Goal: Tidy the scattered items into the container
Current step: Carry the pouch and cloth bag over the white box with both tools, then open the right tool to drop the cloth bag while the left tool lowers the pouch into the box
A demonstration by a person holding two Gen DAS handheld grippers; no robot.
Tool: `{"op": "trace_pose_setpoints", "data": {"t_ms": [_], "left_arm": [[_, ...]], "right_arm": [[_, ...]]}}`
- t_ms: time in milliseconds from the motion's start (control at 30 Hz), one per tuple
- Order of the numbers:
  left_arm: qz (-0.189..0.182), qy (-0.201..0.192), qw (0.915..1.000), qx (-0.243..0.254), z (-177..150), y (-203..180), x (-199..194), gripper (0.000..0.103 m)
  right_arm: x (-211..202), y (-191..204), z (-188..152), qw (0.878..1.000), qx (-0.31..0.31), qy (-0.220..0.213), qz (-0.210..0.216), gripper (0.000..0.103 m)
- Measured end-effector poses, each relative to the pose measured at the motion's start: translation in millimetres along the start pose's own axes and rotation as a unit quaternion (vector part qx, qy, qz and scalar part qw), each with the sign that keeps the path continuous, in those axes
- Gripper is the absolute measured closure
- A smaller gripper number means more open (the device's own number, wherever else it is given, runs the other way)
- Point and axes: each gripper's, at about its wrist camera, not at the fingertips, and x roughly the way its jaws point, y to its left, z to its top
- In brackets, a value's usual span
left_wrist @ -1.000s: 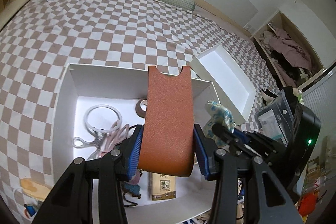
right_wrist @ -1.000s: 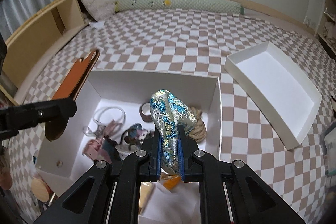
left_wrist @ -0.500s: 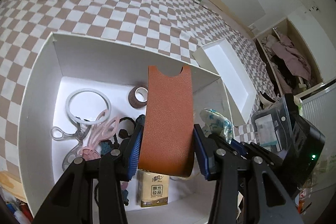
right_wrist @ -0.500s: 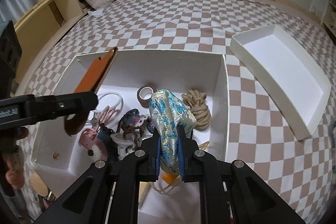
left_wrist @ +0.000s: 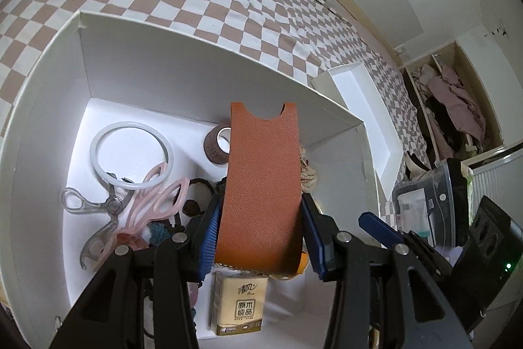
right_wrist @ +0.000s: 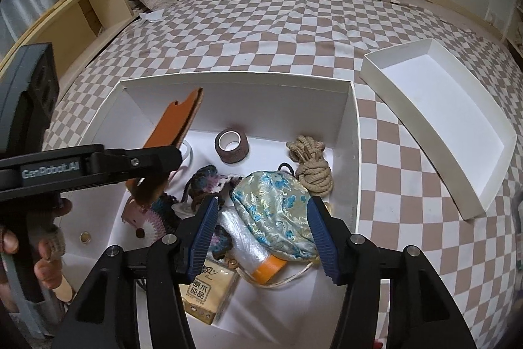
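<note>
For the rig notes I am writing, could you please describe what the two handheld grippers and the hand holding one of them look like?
Both are alike: the left gripper and right gripper have matte black angular arms with silver round-head screws and ribbed blue pads. The left one's arm carries grey "GenRobot.AI" lettering, and its bulky black body shows at the right-wrist view's left edge. The hand gripping it wears a knitted fingerless glove. No cables show.

1. The flat orange-brown leather sleeve [left_wrist: 261,185] has a fine pebbled, matt grain.
2. The silver-and-blue brocade pouch [right_wrist: 278,211] is shiny woven cloth.
3. The white cardboard box [right_wrist: 354,152] looks smooth and matt.
4. The beige coiled rope [right_wrist: 312,165] is rough and twisted.
5. The checked brown-and-white bedsheet [right_wrist: 278,31] is soft, creased cloth.
6. The clear wrapped roll [right_wrist: 242,234] has a glossy film.
</note>
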Motion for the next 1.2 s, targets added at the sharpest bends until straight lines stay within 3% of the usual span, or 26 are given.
{"op": "trace_pose_setpoints", "data": {"t_ms": [433, 500, 567, 800, 1200], "left_arm": [[-0.002, -0.007, 0.9994, -0.034, -3.9, 17.3, 11.1, 0.057], [-0.002, -0.012, 0.9990, -0.043, -3.9, 20.2, 9.9, 0.043], [-0.006, -0.015, 0.9987, -0.049, -4.4, 21.9, 8.5, 0.037], [0.002, -0.011, 0.9988, -0.049, -5.6, 24.3, 6.8, 0.037], [0.067, -0.008, 0.9961, -0.057, -5.5, 45.7, 7.0, 0.036]], "right_arm": [[0.8, -0.6, -1.0, 1.000, -0.007, 0.006, 0.006, 0.046], [1.2, -1.6, -0.1, 1.000, -0.008, 0.006, 0.006, 0.046], [1.2, -2.2, 0.2, 1.000, -0.008, 0.006, 0.006, 0.046], [1.6, -3.1, 0.2, 1.000, -0.011, 0.008, 0.005, 0.046], [1.0, -6.6, 0.2, 1.000, -0.014, 0.009, 0.004, 0.046]]}}
